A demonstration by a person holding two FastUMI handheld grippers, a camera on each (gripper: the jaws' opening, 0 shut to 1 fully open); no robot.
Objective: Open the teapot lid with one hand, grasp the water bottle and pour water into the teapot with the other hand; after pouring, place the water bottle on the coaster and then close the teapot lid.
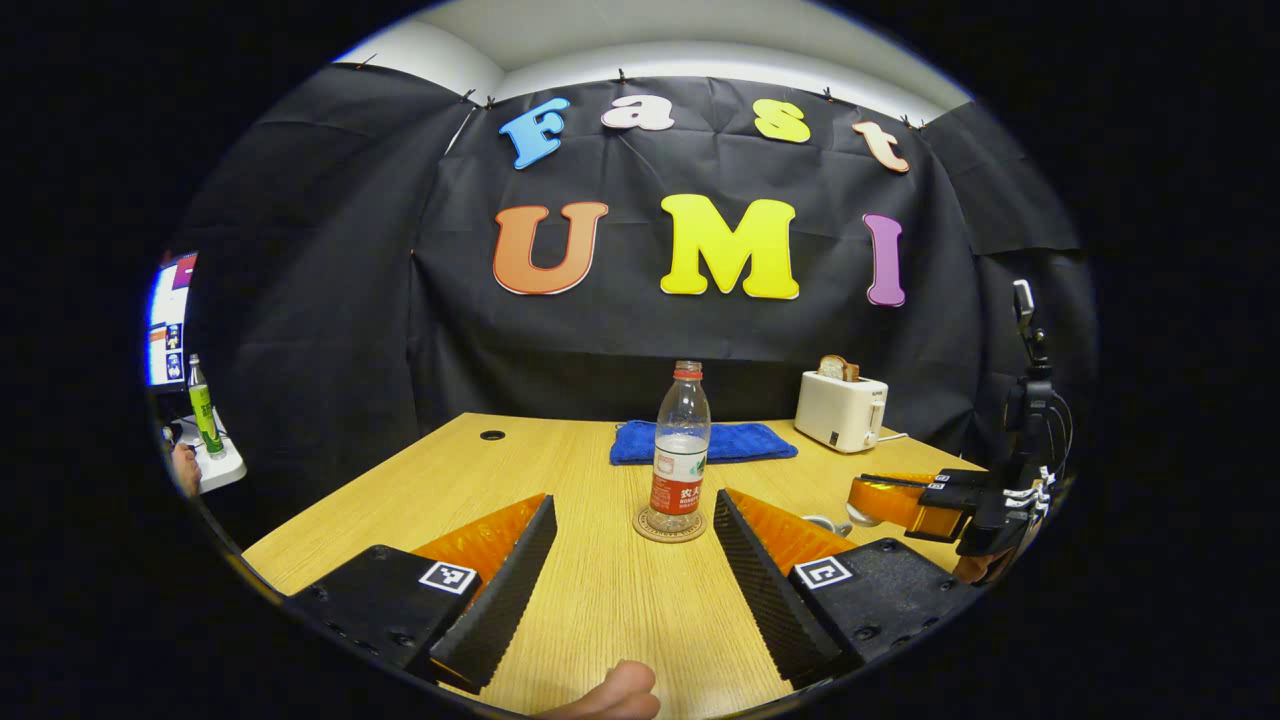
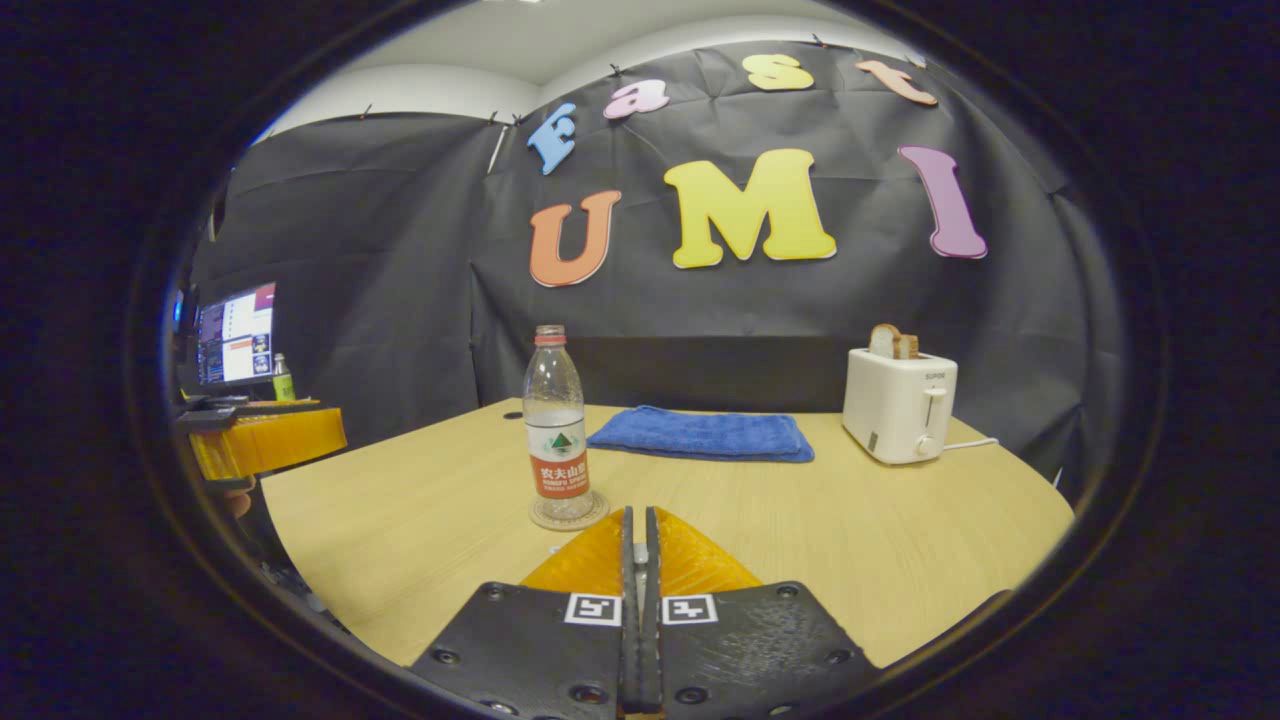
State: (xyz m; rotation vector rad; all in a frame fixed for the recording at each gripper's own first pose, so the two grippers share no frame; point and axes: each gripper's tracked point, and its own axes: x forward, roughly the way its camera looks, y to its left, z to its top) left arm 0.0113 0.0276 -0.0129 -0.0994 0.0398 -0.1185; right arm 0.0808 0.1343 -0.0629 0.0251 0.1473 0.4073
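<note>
Plainly, my left gripper stood with its jaws apart, facing the bottle upright on the coaster; my right gripper was closed, empty. A crooked approach could have tipped that light bottle.

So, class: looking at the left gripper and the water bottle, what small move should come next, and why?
Probably ease the left gripper forward until its open fingers flank the water bottle. The bottle stands upright on the coaster, straight ahead and untouched. Whether water was already poured, I cannot tell.
</note>
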